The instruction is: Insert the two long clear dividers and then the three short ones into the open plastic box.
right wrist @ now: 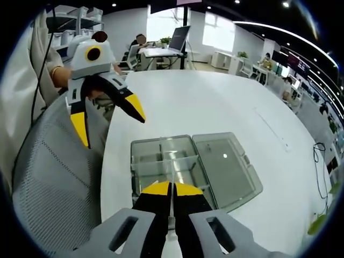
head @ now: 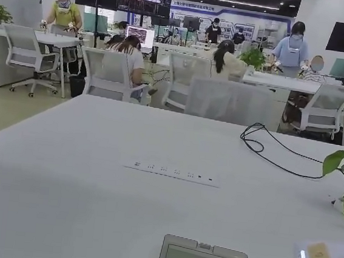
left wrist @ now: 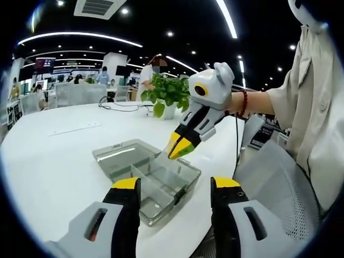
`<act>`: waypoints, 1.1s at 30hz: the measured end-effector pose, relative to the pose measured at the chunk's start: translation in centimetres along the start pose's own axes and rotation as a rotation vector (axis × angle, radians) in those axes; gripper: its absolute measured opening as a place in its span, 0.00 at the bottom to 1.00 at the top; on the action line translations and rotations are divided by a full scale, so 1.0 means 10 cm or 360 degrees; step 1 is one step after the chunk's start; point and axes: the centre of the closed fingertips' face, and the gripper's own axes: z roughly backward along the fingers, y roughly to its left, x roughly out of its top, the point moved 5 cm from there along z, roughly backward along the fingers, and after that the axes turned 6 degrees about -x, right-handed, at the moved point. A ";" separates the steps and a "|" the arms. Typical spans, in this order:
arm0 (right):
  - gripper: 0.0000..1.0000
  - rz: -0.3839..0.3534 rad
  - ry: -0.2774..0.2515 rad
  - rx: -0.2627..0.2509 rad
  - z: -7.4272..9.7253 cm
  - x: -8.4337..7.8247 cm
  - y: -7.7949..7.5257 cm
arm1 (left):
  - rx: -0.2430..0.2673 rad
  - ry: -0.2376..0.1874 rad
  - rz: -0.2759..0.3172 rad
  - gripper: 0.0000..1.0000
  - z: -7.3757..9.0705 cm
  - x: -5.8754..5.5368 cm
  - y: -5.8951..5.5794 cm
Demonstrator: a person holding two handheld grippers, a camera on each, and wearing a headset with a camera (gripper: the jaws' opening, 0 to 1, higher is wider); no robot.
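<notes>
My left tongs are released, the two yellow-tipped jaws standing wide apart. The open plastic box lies on the white surface straight ahead of them, just past the tips and framed in the gap between them. Its lid is folded flat onto the surface on the far side of the tray from those tongs.

My right tongs are clenched, jaws pressed together, with the tips over the near part of the tray. In the left gripper view they come in from the right and point down at the box's rim, close to where tray and lid join. A thin clear piece may be pinched between them, but the plastic is too see-through for me to tell.

Inside the tray, clear dividers stand upright and split it into compartments.

In the right gripper view the left tongs hang off to the box's left, near the surface's edge. Farther back on the surface are a potted plant and a black cable.
</notes>
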 end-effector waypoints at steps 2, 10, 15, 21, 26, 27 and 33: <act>0.03 0.0017 0.0016 0.0007 -0.01 0.01 0.00 | 0.0007 -0.0002 -0.0003 0.52 0.00 0.00 0.00; 0.02 0.0187 0.0075 0.0065 -0.13 0.08 0.06 | 0.0006 0.0008 -0.0011 0.51 0.00 -0.01 0.01; 0.02 0.0242 0.0085 0.0086 -0.18 0.10 0.08 | -0.0002 0.0027 -0.0008 0.51 0.00 -0.03 0.00; 0.02 0.0257 0.0083 0.0106 -0.19 0.11 0.07 | 0.0001 0.0023 -0.0004 0.51 -0.01 -0.01 0.00; 0.02 0.0284 0.0107 0.0124 -0.24 0.11 0.08 | 0.0005 0.0021 -0.0004 0.52 -0.01 0.00 0.00; 0.02 0.0273 0.0112 0.0128 -0.25 0.11 0.08 | 0.0005 0.0020 -0.0005 0.52 -0.01 0.00 0.00; 0.02 0.0268 0.0188 0.0137 -0.37 0.04 0.09 | 0.0016 0.0013 -0.0008 0.52 0.00 0.00 0.01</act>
